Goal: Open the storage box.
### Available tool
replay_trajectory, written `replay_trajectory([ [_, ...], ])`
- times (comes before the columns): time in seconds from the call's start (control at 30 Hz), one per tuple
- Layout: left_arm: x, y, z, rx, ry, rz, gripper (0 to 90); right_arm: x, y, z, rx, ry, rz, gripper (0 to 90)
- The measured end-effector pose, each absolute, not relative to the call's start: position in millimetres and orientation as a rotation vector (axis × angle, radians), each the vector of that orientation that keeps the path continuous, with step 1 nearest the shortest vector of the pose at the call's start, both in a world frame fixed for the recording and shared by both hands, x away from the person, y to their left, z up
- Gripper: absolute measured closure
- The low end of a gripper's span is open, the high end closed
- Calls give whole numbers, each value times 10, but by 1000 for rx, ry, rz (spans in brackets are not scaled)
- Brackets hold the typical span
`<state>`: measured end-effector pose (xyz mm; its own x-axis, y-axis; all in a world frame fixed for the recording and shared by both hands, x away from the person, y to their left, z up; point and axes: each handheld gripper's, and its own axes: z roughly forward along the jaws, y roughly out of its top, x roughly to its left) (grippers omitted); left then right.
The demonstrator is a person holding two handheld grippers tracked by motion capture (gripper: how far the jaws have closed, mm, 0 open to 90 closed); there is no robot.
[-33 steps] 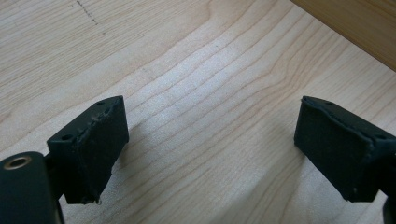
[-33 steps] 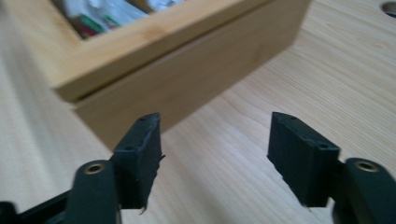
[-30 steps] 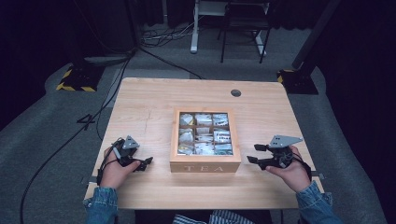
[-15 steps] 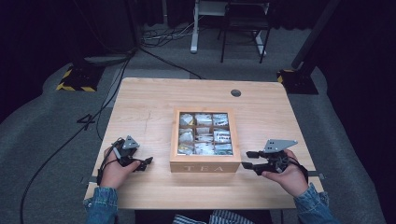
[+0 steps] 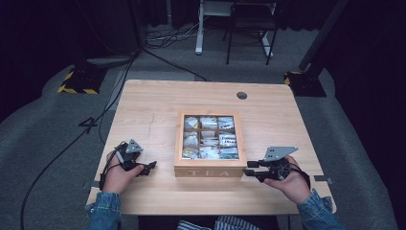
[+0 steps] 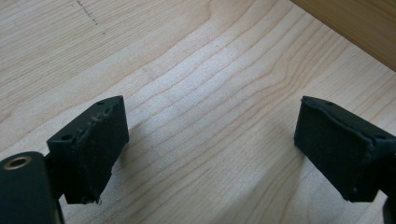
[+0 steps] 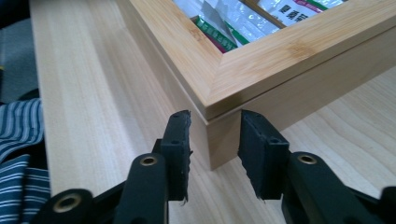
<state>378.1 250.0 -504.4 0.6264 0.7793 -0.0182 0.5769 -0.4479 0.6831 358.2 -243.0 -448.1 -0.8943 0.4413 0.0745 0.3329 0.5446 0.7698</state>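
Right claw parted, astride tea box corner

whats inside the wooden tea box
Through the lid of the tea box, a grid of compartments holds tea packets, some white with green print. The closed lid's frame and the top packets cover whatever lies deeper.

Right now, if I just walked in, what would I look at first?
Probably the wooden tea box in the middle of the table, with packets showing through its lid and TEA on its front. Then the right gripper, its jaws open either side of the box's near corner. The left gripper rests open on bare wood, apart from the box.
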Motion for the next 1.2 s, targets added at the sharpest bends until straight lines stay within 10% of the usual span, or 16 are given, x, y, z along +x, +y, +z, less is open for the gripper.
replay_trajectory([
  [1.2,3784,2454,-4850,2187,1041,338,204,3582,-2487,-4286,806,2516,1521,705],
])
